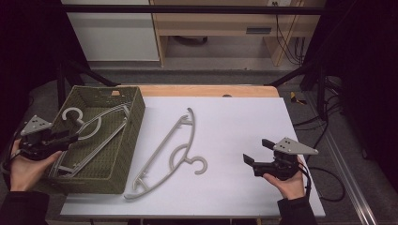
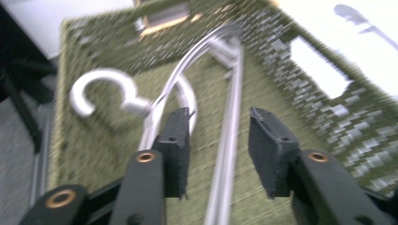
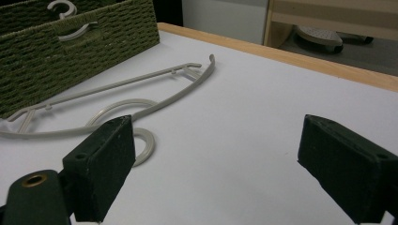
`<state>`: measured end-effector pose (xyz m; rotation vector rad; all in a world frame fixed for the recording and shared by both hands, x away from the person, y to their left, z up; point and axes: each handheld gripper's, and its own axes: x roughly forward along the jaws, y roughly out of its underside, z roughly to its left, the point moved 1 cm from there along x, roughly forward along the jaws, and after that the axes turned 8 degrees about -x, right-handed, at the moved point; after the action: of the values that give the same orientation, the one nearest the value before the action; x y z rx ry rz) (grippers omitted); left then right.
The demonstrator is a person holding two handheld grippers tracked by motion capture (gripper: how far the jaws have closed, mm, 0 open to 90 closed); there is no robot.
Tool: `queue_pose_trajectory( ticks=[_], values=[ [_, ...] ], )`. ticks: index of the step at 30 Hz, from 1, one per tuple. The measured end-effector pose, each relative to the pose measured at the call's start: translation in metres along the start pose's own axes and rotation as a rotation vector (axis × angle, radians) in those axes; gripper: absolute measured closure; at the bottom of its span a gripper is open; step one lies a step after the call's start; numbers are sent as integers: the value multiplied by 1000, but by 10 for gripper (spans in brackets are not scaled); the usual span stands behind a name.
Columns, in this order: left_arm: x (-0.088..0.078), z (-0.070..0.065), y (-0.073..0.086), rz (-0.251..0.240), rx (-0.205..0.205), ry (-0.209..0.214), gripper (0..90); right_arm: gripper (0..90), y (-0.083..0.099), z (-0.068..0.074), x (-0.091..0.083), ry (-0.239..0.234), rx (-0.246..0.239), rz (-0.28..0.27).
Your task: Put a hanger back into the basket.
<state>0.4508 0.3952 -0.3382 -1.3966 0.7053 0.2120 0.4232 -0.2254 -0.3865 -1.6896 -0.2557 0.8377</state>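
The left hand-held gripper [image 2: 218, 136] hangs over the green woven basket [image 1: 129, 140] at the worktop's left edge, jaws partly apart and gripping nothing; a grey hanger [image 2: 230, 117] lies below in the basket. The right hand-held gripper [image 3: 225, 164] gapes wide near the right edge. A second grey hanger [image 1: 169, 152] lies mid-worktop.

Olive basket [image 1: 123, 140] of rough woven fibre; both hangers [image 1: 162, 154] [image 2: 230, 122] smooth grey plastic; table [image 1: 244, 126] surface matt white, edged in wood.
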Motion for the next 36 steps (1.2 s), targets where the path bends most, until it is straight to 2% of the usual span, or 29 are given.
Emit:
queue_pose_trajectory(
  ticks=[4, 8, 11, 14, 20, 25, 28, 31, 36],
  values=[
    [-8, -23, -7, -62, 6, 58, 465, 114, 0, 0, 0, -1, -1, -1],
    [-10, -45, -11, -84, 17, 120, 392, 114, 0, -1, -1, -1, 0, 1],
    [-7, -64, -12, -75, 38, 158, 340, 114, 0, -1, -1, -1, 2, 0],
    [-3, -82, -13, -70, 73, 179, 280, 114, 0, -1, 0, -1, 2, 1],
    [7, -116, -11, -57, 105, 235, 188, 113, 0, -2, -3, -1, 3, -1],
    [15, -141, -4, -22, 139, 295, 179, 113, 0, -2, -4, 2, 4, -4],
    [21, -153, 2, -8, 143, 326, 179, 113, 1, -2, -4, 5, 4, -4],
    [26, -163, 6, 7, 149, 343, 186, 113, 2, -2, -3, 2, 6, 1],
    [37, -180, 14, 59, 185, 369, 190, 112, 3, -2, -3, 2, 4, 2]
  ],
)
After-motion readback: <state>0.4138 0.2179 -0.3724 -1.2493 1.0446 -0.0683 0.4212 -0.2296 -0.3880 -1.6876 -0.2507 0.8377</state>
